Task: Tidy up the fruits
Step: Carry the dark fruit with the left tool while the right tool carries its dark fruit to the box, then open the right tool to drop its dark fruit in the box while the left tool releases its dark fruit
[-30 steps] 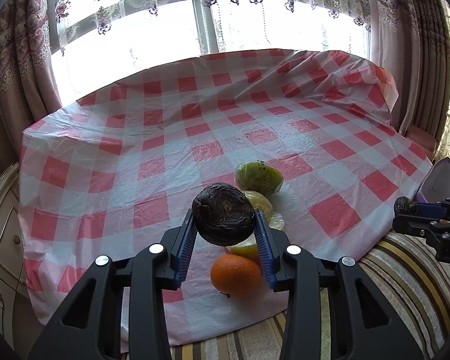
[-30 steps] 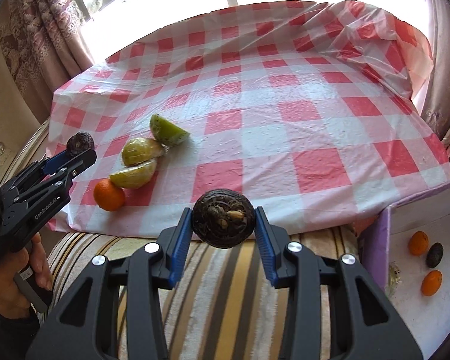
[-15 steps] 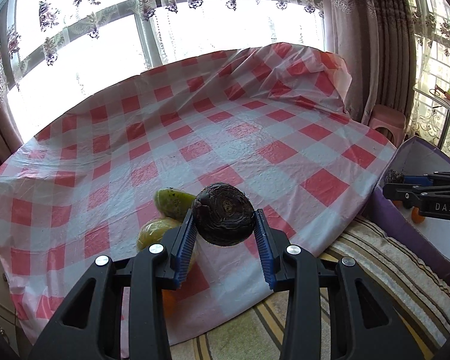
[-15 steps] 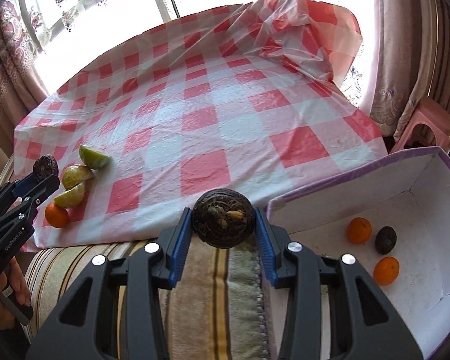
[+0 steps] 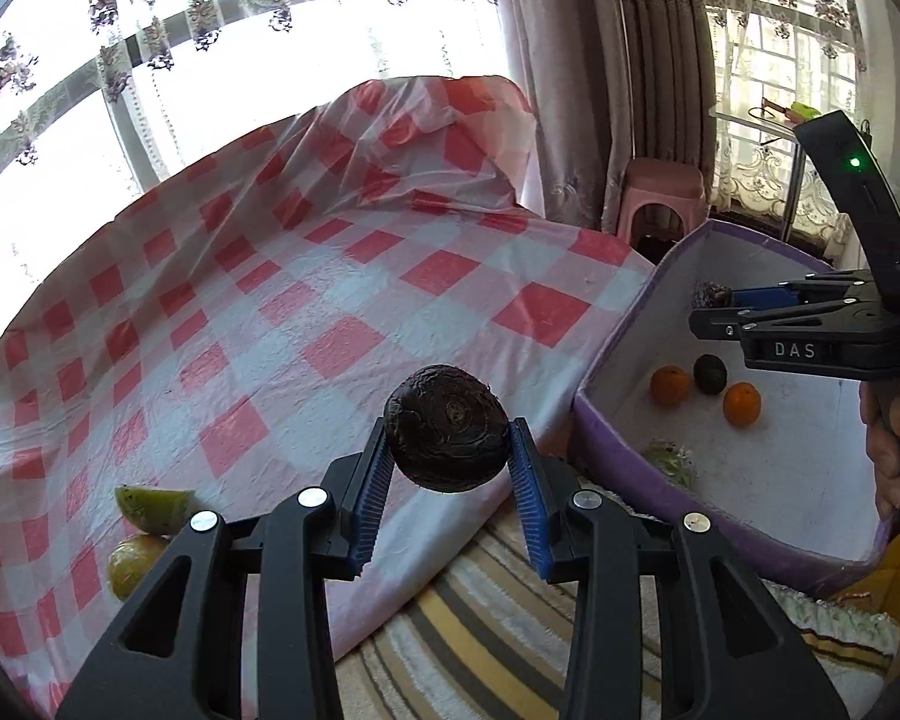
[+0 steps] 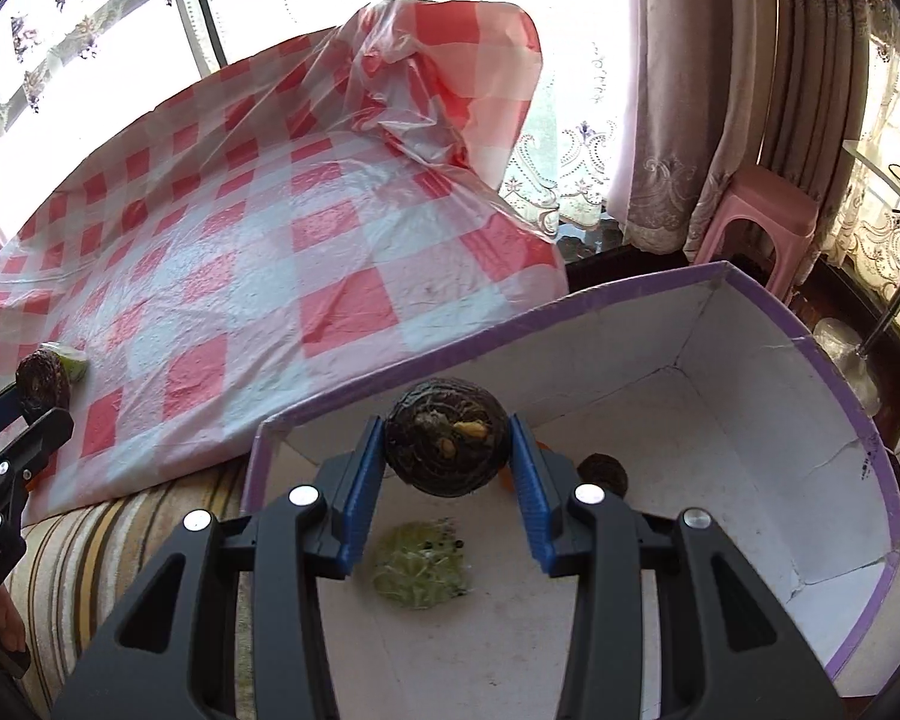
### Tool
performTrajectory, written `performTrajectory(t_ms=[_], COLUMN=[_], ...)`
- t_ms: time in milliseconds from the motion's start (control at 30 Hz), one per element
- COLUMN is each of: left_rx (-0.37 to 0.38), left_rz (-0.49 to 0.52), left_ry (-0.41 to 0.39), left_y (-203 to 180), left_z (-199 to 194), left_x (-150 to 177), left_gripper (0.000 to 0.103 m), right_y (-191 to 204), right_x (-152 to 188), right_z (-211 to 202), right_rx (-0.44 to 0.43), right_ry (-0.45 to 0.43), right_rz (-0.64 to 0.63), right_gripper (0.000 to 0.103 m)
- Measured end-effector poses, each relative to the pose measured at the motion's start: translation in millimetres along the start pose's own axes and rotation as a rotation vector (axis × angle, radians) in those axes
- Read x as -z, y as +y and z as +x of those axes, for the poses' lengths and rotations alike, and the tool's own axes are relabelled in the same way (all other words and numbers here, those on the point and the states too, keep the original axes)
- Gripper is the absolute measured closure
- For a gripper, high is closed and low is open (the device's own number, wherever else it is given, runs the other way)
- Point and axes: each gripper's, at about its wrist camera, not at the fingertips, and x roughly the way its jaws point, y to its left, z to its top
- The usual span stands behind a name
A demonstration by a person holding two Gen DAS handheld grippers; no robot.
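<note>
The left gripper (image 5: 448,471) is clamped on a dark wrinkled round fruit (image 5: 447,428) above the red-and-white checked cloth's (image 5: 306,294) near edge; the right gripper (image 6: 448,477) pinches a similar dark round fruit (image 6: 446,443) over the purple-rimmed white box (image 6: 744,420) at right.

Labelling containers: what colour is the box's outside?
Purple outside, white inside; the box shows best in the left wrist view.

Three dark round fruits (image 5: 447,445), two oranges (image 5: 669,386), three green fruit pieces (image 5: 150,501), one box (image 5: 615,438).
</note>
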Motion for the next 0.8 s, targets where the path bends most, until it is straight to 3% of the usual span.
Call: performTrajectory(t_ms=[300,500,633,800], left_rx=[0.153,0.231,0.259,0.228], left_rz=[0.149,0.147,0.153,0.184], left_ry=[0.099,0.204,0.298,0.358], left_y=[-73.0,-96.2,-104.0,-111.6], left_z=[45.6,85.9,114.7,135.3], left_x=[-20.3,-30.7,-33.5,-29.9], left_gripper=[0.066,0.066,0.066,0.066], right_y=[-26.0,-23.2,-22.4,-25.0], right_x=[0.9,10.7,14.5,18.2], right_z=[29.9,55.1,68.8,81.0], right_rx=[0.159,0.157,0.152,0.18], right_ry=[0.101,0.219,0.284,0.337], right_rz=[-0.059,-0.121,-0.132,-0.132], right_gripper=[0.061,0.061,0.061,0.061])
